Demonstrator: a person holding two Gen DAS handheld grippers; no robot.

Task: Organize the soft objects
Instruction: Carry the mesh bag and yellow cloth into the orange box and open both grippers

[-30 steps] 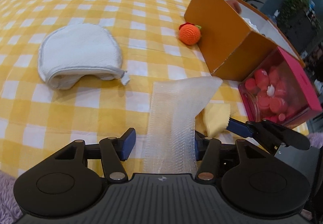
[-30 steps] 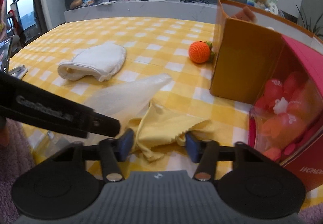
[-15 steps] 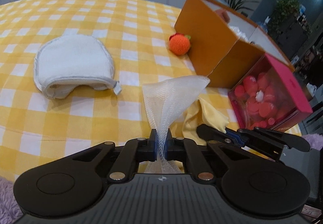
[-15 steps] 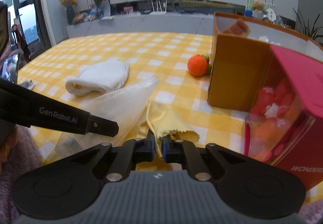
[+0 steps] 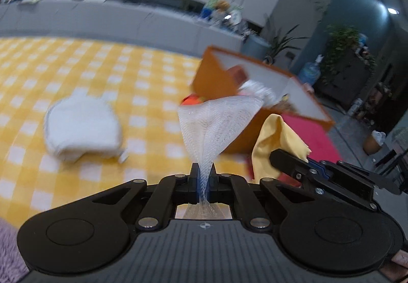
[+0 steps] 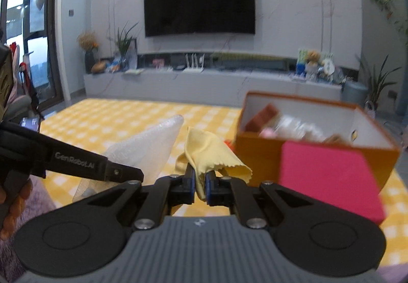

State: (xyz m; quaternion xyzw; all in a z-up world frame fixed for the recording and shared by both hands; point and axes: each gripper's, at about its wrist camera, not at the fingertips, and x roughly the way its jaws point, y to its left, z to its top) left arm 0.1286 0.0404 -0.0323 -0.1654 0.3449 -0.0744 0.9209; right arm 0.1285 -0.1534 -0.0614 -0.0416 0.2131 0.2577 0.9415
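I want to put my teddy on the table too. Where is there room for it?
The checked tablecloth is bare behind the white folded towel, out to the far edge, and between the towel and the orange box. It is crowded by the orange box and pink box, where the lifted white mesh and yellow cloth hang.

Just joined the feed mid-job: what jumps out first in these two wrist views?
Two cloths are pinched up off the yellow checked table: a white mesh sheet in the left gripper, a yellow cloth in the right gripper. Just beyond them an open orange box already holds a few things.
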